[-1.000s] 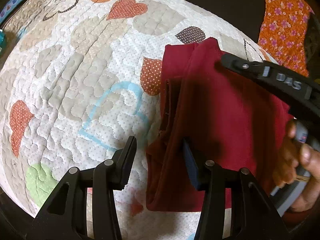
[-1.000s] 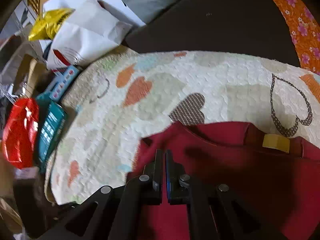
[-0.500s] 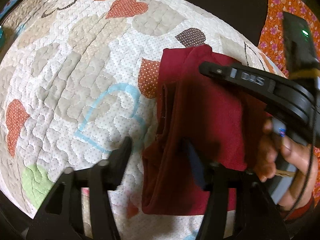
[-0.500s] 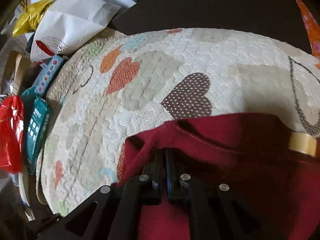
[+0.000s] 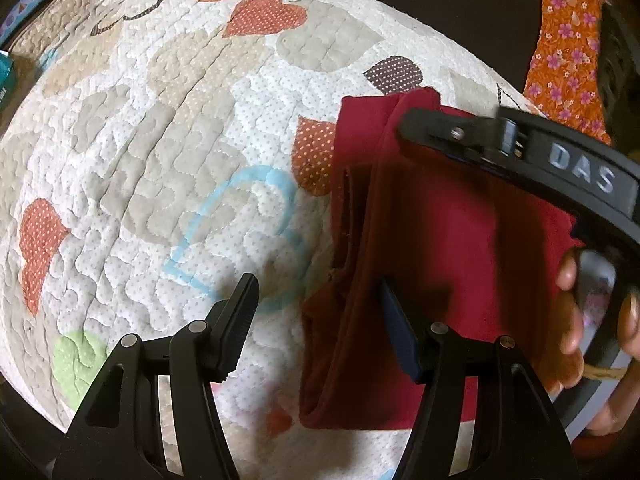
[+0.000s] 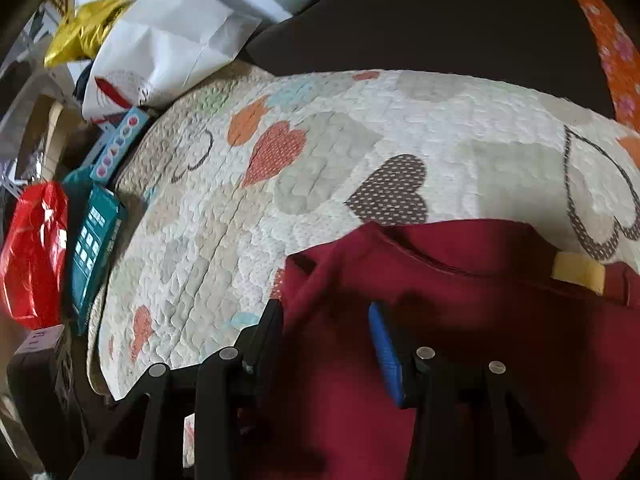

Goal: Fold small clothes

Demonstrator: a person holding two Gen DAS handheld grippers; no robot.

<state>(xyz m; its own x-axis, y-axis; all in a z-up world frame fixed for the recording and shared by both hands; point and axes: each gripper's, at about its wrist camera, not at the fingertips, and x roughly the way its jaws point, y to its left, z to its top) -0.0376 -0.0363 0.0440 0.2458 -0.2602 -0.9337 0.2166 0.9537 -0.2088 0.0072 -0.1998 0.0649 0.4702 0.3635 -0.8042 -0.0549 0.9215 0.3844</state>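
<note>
Cloth of dark red knit, a small garment (image 5: 448,248) folded into a long panel, lies flat on a white quilted mat (image 5: 168,168) printed with orange, beige, brown and blue hearts. In the left wrist view the garment sits at the right part of the mat, its folded left edge showing several stacked layers and its top corner lying just beside a brown dotted heart.

The left gripper (image 5: 316,320) points steeply down over the garment's left edge. Its jaws stand apart and are not pressing anything: the left finger hangs over bare quilt, the right finger with its blue pad over the red fabric, and the cloth's edge lies below the gap.

The right gripper (image 6: 326,330) hovers over the red garment near its upper left corner. Its jaws are opening, with red cloth lying under and between them but no fold pinched by the pads. From the left wrist view the same tool appears as a black curved body marked with pale letters, held by the person's right hand (image 5: 576,320).

A yellow tag (image 6: 580,272) sits at the garment's far edge. Beside the mat lie a teal box (image 6: 94,248), a red plastic bag (image 6: 34,256) and a white paper bag (image 6: 172,44); an orange floral cloth (image 5: 564,48) lies beyond the mat's right side.
</note>
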